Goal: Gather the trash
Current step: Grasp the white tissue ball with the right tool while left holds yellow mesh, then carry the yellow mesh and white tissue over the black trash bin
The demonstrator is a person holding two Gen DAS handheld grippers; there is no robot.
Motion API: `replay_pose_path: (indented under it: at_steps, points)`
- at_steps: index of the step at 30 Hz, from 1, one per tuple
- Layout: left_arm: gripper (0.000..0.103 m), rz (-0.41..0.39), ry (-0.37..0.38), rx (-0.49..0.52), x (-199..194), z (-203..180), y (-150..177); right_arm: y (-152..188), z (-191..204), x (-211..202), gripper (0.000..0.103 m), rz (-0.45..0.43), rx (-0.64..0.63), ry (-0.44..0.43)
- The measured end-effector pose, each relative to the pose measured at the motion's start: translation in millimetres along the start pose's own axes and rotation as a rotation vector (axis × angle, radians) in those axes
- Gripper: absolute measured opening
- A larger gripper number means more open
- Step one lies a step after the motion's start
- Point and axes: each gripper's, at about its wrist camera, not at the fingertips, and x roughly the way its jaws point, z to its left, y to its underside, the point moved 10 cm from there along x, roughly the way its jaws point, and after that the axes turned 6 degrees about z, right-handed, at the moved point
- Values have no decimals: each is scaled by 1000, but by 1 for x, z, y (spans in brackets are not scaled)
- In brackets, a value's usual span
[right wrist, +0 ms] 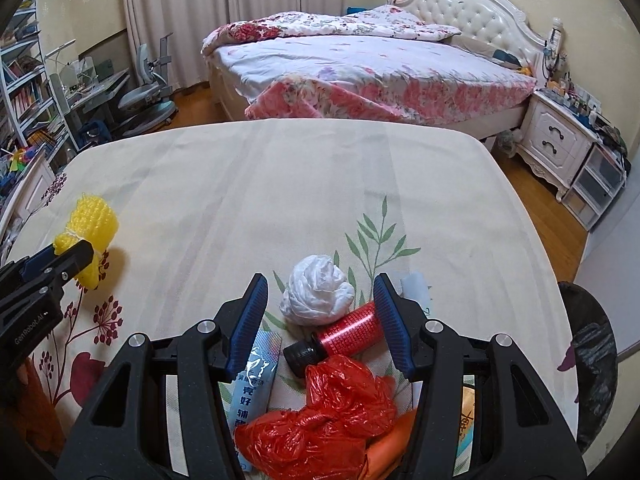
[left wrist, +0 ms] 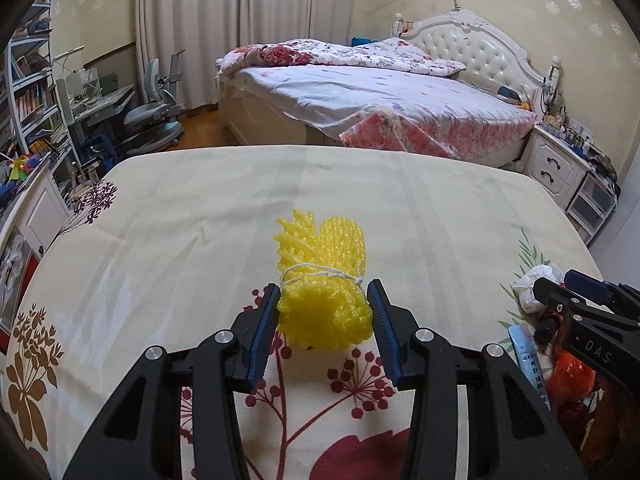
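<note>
Where white string cinches it, yellow foam netting (left wrist: 324, 284) bunches.

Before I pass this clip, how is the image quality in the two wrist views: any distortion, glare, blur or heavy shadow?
Left wrist view: strong fisheye bending, dark vignette corners; yellow foam net between the left gripper fingers is sharp, evenly lit.
Right wrist view: same bending; slight glare on the red plastic bag and silver sachet; soft shadows only, right gripper sharp.
</note>
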Motion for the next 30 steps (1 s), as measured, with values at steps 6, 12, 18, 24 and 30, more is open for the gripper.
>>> replay_pose_path:
  at_steps: [6, 12, 18, 24, 30]
  points:
    - [45, 7, 0, -15, 0, 6, 3, 2, 3, 9, 30, 30, -11, 12]
    - [45, -1, 13, -15, -8, 1, 7, 0, -3, -9, 28, -15, 8, 8]
    - [45, -27, 47, -1, -23, -17, 9, 3, -23, -42, 28, -78, 48, 10]
    - [45, -52, 105, 39, -41, -54, 13, 20, -54, -64, 28, -99, 93, 48]
    - [45, -56, 166, 110, -52, -106, 24, 45, -97, -77, 28, -99, 147, 104]
